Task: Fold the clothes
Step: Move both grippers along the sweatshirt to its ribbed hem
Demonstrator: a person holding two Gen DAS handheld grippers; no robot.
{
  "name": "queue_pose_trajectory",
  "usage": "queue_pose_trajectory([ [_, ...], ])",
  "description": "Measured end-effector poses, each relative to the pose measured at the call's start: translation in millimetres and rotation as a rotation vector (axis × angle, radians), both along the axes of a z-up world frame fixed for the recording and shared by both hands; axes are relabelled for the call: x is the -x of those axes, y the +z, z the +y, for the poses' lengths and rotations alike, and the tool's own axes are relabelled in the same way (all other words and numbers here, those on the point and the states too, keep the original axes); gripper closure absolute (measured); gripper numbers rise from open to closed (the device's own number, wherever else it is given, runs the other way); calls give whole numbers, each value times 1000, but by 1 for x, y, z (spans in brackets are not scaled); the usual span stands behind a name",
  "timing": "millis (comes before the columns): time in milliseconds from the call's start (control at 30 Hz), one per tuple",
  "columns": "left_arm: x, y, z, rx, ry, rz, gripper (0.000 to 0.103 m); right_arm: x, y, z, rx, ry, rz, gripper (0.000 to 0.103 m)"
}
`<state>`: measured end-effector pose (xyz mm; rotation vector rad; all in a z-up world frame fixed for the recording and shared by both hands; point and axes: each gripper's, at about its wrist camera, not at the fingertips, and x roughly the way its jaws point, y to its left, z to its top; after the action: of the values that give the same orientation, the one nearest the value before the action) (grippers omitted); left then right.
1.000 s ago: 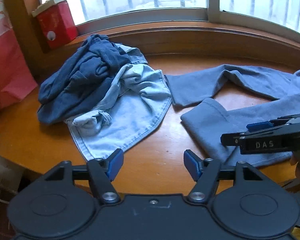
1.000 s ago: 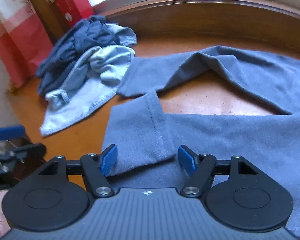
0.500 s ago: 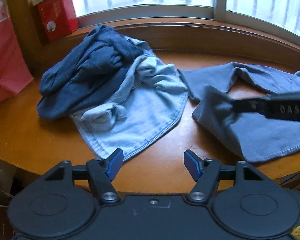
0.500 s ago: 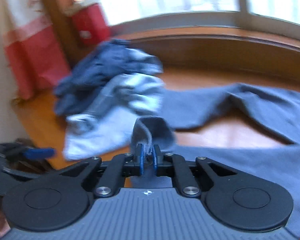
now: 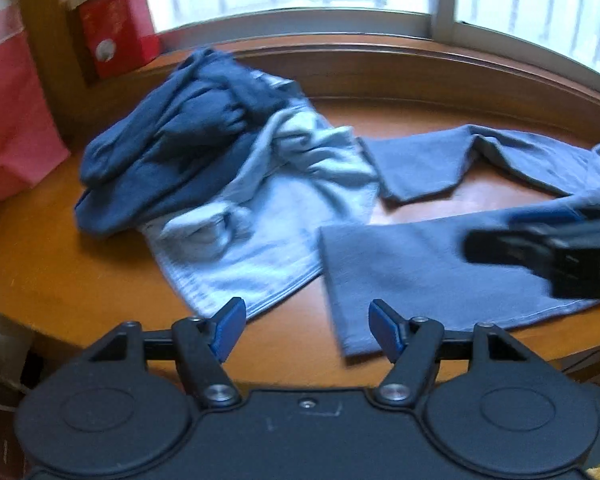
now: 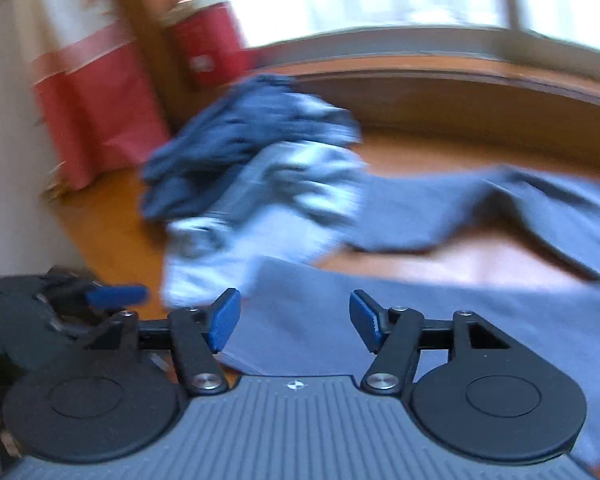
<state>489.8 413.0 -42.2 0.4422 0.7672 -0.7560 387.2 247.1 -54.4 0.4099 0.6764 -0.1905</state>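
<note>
- The left gripper (image 5: 306, 330) stands wide open, its blue pads (image 5: 229, 328) well apart and nothing between them; bare wooden table (image 5: 52, 272) lies under the gap.
- Just ahead of its right pad lies the near corner of the grey-blue garment (image 5: 420, 268), spread flat along the table's front edge and running off to the right.
- A second part of that garment (a sleeve or a leg, I cannot tell which) (image 5: 428, 164) lies farther ahead and to the right, bent in an arch, with bare wood between the two parts.
- Ahead and left of the left gripper sits a loose heap: pale blue denim (image 5: 260, 248) underneath, reaching almost to the left pad, and a crumpled dark blue garment (image 5: 172, 160) on top at the far side.
- The right gripper (image 6: 294, 322) is also fully spread, pads (image 6: 364, 322) apart and gripping nothing; it hovers over the flat grey-blue cloth, which fills the space between and beyond its fingers.
- In the left wrist view the right gripper shows as a blurred black body at the right edge, above the garment.
- In the right wrist view (much smeared by motion) the left gripper appears low at the far left.
- Beyond the heap, at the far left, a red box (image 5: 116, 32) stands on the window ledge (image 5: 380, 60), with a red bag (image 5: 12, 112) to its left.
</note>
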Motion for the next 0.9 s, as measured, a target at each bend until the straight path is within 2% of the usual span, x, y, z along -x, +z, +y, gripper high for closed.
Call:
queue_pose_trajectory([
  [167, 33, 6, -48, 11, -78, -27, 34, 73, -9, -57, -91, -197, 4, 38],
  [333, 86, 3, -124, 5, -177, -14, 34, 154, -6, -112, -43, -351, 9, 38],
  [467, 138, -2, -187, -3, -241, -61, 34, 223, -5, -156, 4, -430, 24, 37],
  [667, 192, -13, -269, -31, -303, -115, 34, 305, -1, -218, 152, -430, 127, 37],
  [800, 190, -19, -302, -47, -382, -102, 34, 335, 6, -265, 235, -405, 211, 37],
  [900, 187, -24, -325, -56, -443, -86, 32, 346, 11, -298, 258, -383, 242, 36],
])
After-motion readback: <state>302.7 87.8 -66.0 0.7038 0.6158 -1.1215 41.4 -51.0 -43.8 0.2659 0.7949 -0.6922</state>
